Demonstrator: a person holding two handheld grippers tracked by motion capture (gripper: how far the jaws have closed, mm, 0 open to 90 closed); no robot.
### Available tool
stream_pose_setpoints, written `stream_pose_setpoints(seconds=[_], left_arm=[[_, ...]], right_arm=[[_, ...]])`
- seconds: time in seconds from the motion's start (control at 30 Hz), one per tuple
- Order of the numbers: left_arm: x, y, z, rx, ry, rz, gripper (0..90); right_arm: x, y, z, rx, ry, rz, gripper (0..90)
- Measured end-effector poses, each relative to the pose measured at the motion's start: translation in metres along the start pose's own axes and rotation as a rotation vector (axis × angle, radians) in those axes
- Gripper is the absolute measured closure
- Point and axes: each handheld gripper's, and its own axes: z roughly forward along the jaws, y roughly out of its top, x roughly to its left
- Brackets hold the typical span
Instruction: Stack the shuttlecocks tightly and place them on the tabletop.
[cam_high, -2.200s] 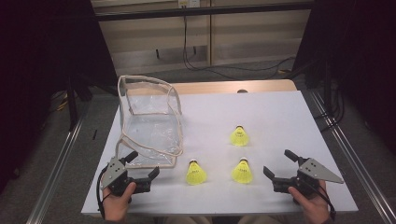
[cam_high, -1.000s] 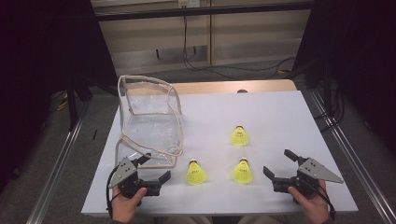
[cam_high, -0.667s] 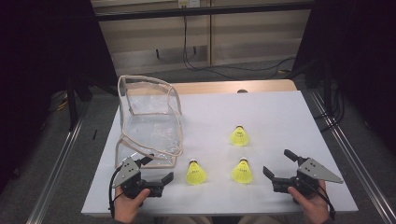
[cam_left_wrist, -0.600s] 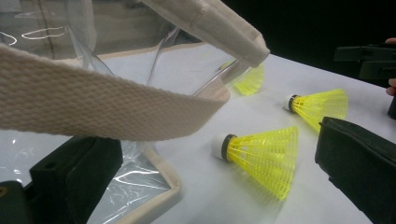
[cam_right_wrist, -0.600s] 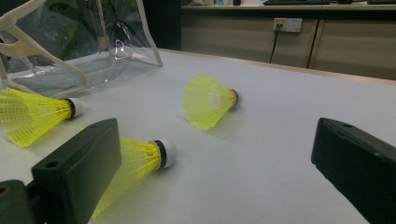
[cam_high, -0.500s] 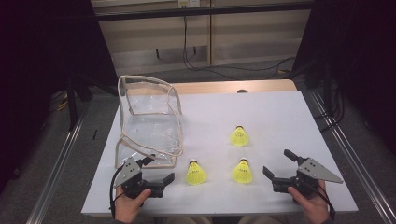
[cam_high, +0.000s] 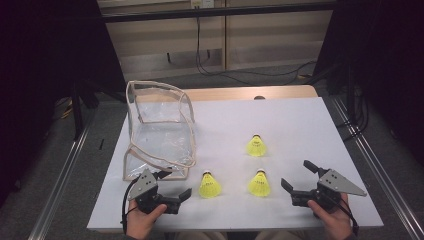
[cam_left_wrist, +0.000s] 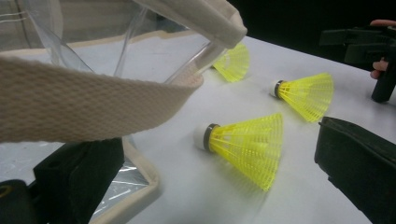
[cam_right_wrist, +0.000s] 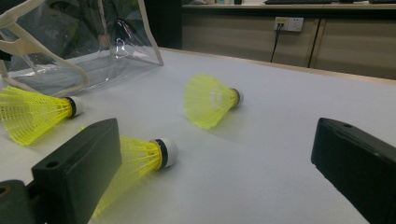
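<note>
Clear plastic pouch (cam_high: 160, 131), edged in beige webbing, is lying open at the left of the white table (cam_high: 300, 120), its mouth facing the near edge. The left gripper (cam_high: 172, 186) is being held just in front of that mouth, fingers spread, with one finger (cam_left_wrist: 79, 179) tucked under the webbing rim (cam_left_wrist: 88, 105) and the other finger (cam_left_wrist: 357, 163) out over bare table. Nothing is being pinched.

Just right of it, the nearest yellow shuttlecock (cam_high: 209, 184) is resting on its skirt, cork up, apart from the pouch. A second shuttlecock (cam_high: 259, 183) is standing beside it and a third shuttlecock (cam_high: 256, 145) farther back.

At the right, the right gripper (cam_high: 297, 176) is being held low with fingers spread and empty, near the second shuttlecock.

Judgement: the rim is being lined up for a grip. The webbing, not the slack film, should be taken squarely between the fingers and lifted only enough to keep the mouth gaping, while the skirt of a shuttlecock is closed on gently to avoid crushing.
</note>
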Motion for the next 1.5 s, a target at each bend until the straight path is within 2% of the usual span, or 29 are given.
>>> stream_pose_setpoints(seconds=[1.13,1.5], left_arm=[[-0.015,0.001,0.025,0.108,-0.094,0.012,2.8],[-0.02,0.001,0.032,0.139,-0.102,0.002,3.1]], right_arm=[[0.0,0.0,0.001,-0.002,0.004,-0.005,1.2],[0.001,0.0,0.002,-0.001,0.008,-0.005,1.4]])
